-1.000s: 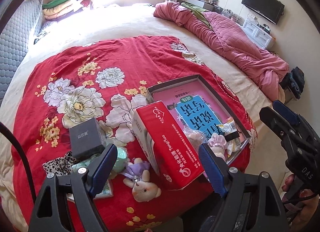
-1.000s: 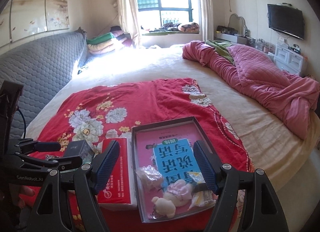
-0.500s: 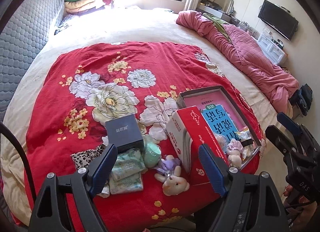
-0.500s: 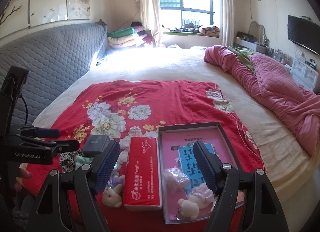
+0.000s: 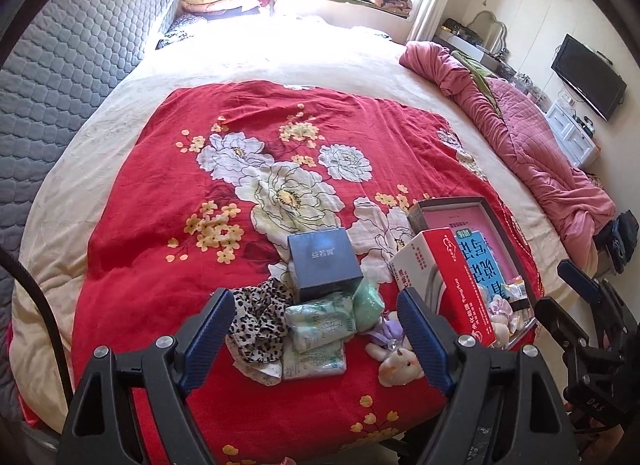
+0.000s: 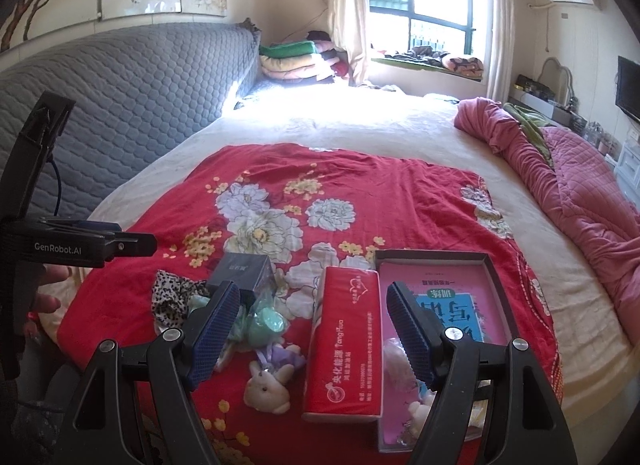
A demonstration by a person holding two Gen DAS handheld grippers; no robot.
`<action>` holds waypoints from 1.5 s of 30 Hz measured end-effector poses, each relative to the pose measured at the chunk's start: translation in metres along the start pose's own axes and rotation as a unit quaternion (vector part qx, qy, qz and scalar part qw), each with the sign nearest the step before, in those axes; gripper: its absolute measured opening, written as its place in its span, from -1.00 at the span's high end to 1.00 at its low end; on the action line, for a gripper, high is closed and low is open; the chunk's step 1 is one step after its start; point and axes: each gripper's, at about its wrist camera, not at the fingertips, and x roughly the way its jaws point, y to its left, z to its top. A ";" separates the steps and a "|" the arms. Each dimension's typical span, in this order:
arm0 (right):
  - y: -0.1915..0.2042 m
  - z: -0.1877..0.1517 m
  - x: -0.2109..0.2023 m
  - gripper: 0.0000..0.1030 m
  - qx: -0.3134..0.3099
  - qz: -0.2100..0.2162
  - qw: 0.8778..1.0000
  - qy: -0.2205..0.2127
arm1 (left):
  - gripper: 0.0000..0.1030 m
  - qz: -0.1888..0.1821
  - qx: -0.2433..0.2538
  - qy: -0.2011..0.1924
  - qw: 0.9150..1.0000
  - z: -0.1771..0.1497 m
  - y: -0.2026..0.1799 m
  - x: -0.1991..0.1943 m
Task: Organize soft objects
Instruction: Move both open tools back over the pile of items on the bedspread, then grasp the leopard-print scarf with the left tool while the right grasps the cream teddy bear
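Below, left gripper (image 5: 316, 329) gaping above leopard cloth (image 5: 258, 319), right gripper (image 6: 314, 331) gaping over bunny toy (image 6: 266, 385) beside red tissue box (image 6: 346, 345), both empty.

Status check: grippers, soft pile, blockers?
Left gripper open, empty; right gripper open, empty. Leopard-print cloth, white plush bunny loose on red floral blanket. Dark blue square box crowds pile.

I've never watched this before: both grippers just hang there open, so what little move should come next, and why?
Probably lower the left gripper onto the bunny. Both it and the right gripper are open and empty, the bunny lies loose on the blanket, and other soft toys sit in the tray.
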 end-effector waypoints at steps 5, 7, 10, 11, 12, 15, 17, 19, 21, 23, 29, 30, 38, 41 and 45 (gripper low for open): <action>0.012 0.000 0.006 -0.50 -0.014 0.010 1.000 0.006 | -0.61 0.008 -0.019 0.004 1.000 -0.005 0.022 0.001; 0.015 0.000 0.010 -0.50 -0.019 0.012 1.000 0.012 | -0.61 0.010 -0.026 0.006 1.000 -0.007 0.029 0.001; 0.019 -0.002 0.014 -0.50 -0.024 0.017 0.999 0.017 | -0.61 0.015 -0.037 0.011 0.999 -0.012 0.041 0.004; 0.021 -0.002 0.016 -0.50 -0.026 0.019 0.999 0.020 | -0.61 0.017 -0.039 0.013 0.999 -0.013 0.044 0.005; 0.022 -0.003 0.017 -0.50 -0.029 0.021 0.999 0.021 | -0.61 0.019 -0.043 0.015 0.999 -0.014 0.048 0.006; 0.029 -0.005 0.022 -0.50 -0.036 0.027 0.999 0.027 | -0.60 0.020 -0.055 0.021 0.998 -0.019 0.059 0.010; 0.034 -0.006 0.026 -0.50 -0.040 0.030 0.998 0.030 | -0.61 0.025 -0.060 0.026 0.998 -0.023 0.065 0.013; 0.039 -0.007 0.030 -0.50 -0.046 0.035 0.998 0.035 | -0.61 0.028 -0.064 0.031 0.997 -0.027 0.072 0.016; 0.046 -0.008 0.034 -0.50 -0.052 0.041 0.997 0.039 | -0.61 0.030 -0.067 0.038 0.997 -0.029 0.076 0.020; 0.051 -0.011 0.039 -0.50 -0.058 0.047 0.996 0.047 | -0.61 0.031 -0.067 0.044 0.996 -0.033 0.079 0.024; 0.066 -0.023 0.053 -0.50 -0.077 0.058 0.993 0.072 | -0.60 0.033 -0.067 0.065 0.995 -0.045 0.083 0.040; 0.068 -0.024 0.055 -0.50 -0.078 0.060 0.992 0.075 | -0.61 0.033 -0.066 0.067 0.995 -0.046 0.083 0.042; 0.077 -0.037 0.071 -0.50 -0.097 0.067 0.988 0.103 | -0.60 0.031 -0.055 0.075 0.995 -0.051 0.078 0.060; 0.075 -0.047 0.081 -0.50 -0.100 0.062 0.986 0.122 | -0.60 0.031 -0.052 0.077 0.995 -0.051 0.078 0.067; 0.075 -0.060 0.097 -0.50 -0.104 0.054 0.981 0.152 | -0.58 0.027 -0.061 0.082 0.994 -0.050 0.082 0.077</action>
